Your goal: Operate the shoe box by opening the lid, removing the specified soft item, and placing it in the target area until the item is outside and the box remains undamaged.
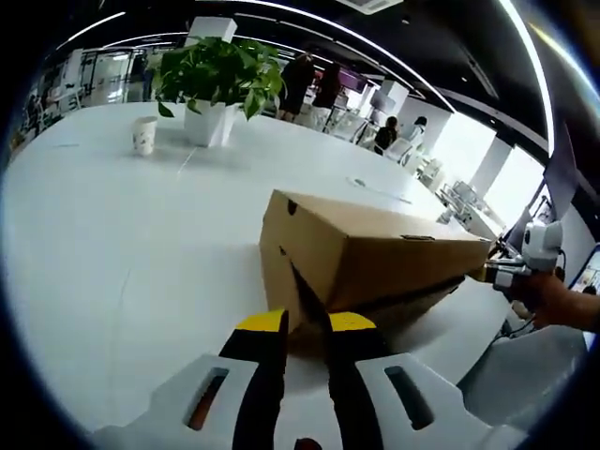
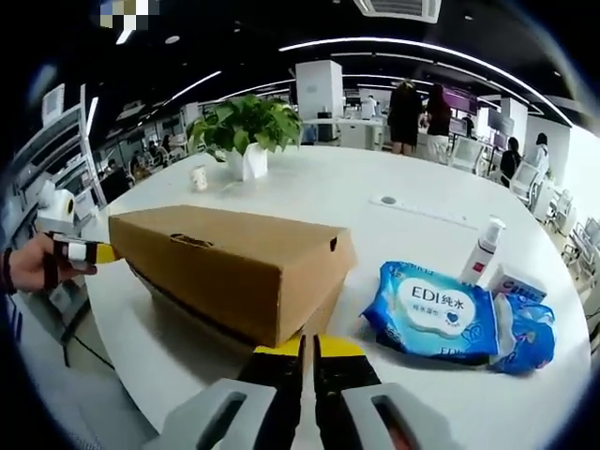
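Where wipes [image 2: 431,317] lie, beside box [image 2: 230,267]

Bright ceiling light strips [image 1: 525,56] light the white table [image 1: 141,234] evenly. The shoe box [image 2: 234,267] casts a soft shadow beneath itself. Edges bend strongly; far people look blurred.

In the left gripper view, our left gripper [image 1: 305,323] rises from the bottom centre of the frame, its yellow-tipped black jaws standing a narrow gap apart. At the right edge of that frame our right hand [image 1: 553,298] holds the right gripper [image 1: 495,272], which points leftward.

In the right gripper view, the right gripper [image 2: 307,348] comes up from the bottom centre with its yellow-tipped jaws nearly pressed together. At the left edge of this frame our left hand [image 2: 33,264] grips the left gripper [image 2: 94,251], whose yellow tips point rightward.
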`<state>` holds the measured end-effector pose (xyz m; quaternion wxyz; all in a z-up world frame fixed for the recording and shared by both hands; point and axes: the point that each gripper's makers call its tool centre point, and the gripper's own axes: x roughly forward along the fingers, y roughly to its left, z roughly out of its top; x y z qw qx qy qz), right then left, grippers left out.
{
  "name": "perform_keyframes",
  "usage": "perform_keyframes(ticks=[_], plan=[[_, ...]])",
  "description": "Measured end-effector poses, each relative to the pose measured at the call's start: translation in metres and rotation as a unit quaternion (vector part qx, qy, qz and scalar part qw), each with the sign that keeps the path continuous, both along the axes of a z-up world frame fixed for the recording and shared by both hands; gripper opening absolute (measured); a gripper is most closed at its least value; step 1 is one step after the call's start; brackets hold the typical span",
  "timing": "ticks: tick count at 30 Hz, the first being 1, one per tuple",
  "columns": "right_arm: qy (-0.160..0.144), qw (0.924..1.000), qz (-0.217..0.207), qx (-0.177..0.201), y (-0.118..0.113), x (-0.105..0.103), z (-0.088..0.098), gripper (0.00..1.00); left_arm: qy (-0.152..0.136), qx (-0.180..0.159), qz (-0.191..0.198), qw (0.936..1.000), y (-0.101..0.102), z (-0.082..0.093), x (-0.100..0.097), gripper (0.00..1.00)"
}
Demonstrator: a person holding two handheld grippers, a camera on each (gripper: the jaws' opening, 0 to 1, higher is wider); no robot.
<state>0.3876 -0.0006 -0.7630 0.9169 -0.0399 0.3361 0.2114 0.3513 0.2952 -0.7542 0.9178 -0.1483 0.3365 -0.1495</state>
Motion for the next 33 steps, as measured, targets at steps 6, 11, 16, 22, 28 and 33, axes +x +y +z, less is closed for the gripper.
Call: perform_keyframes(ticks=[6, 11, 16, 22, 28, 33], plan=[[0.009, 1.0000, -0.002, -0.001, -0.001, -0.005, -0.007, 0.00, 0.000, 0.000, 0.002, 1.0000, 0.000, -0.001, -0.002, 0.13], [0.013, 0.9999, -0.002, -0.002, -0.002, -0.007, -0.010, 0.00, -0.001, 0.001, 0.003, 1.0000, 0.001, -0.001, -0.004, 0.13], [0.019, 0.9998, -0.004, -0.002, -0.002, -0.009, -0.014, 0.00, -0.004, 0.004, 0.000, 1.0000, 0.000, 0.002, -0.010, 0.13], [0.024, 0.9997, -0.006, -0.003, -0.002, -0.011, -0.019, 0.00, -0.006, 0.002, 0.000, 1.0000, -0.002, 0.002, -0.013, 0.13], [0.034, 0.9994, -0.004, -0.002, -0.002, -0.014, -0.025, 0.00, -0.010, -0.005, -0.004, 0.9999, -0.008, 0.004, -0.015, 0.13], [0.040, 0.9992, -0.006, 0.001, -0.002, -0.017, -0.029, 0.00, -0.006, -0.006, -0.004, 1.0000, -0.009, 0.001, -0.017, 0.13]])
